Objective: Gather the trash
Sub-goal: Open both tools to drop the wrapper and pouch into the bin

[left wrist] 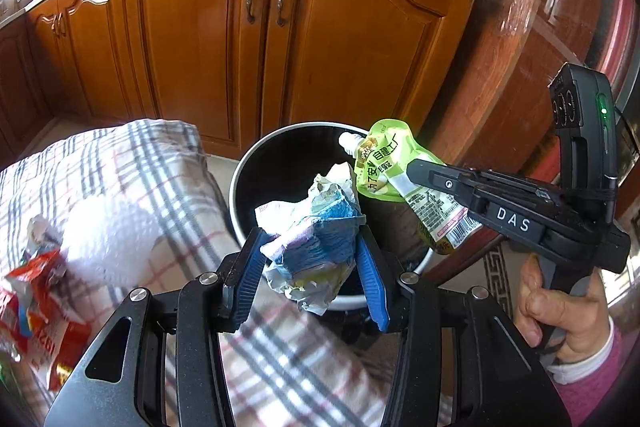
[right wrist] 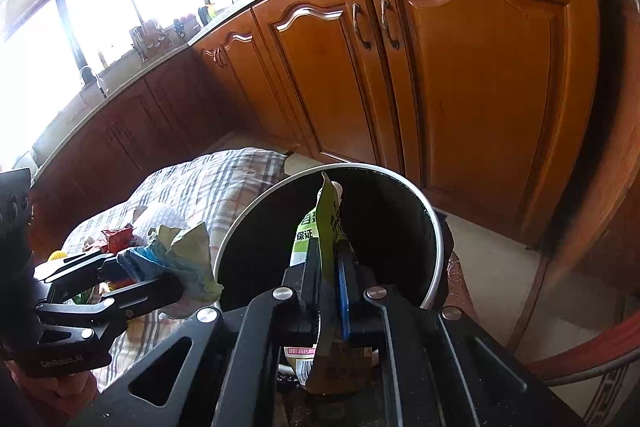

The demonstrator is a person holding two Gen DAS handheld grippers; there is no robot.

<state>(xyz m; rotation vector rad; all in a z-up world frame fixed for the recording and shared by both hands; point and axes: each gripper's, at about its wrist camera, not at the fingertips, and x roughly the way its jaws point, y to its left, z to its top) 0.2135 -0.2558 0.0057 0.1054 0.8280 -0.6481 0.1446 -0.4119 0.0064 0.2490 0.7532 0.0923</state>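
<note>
Left gripper (left wrist: 310, 263): blue pads clamped on crumpled wrapper (left wrist: 316, 231), at the bin's near rim.
Right gripper (right wrist: 328, 283): jaws pinched flat on green spout pouch (left wrist: 384, 163), over the bin (left wrist: 256, 163).
Risk: wrapper, released here, may catch the rim and fall on the checked cloth (left wrist: 132, 187).
Legible: "DAS", "GenRobot.AI"; pouch print partly legible Chinese.
Beyond: red packet (left wrist: 40, 287) uncollected.
</note>
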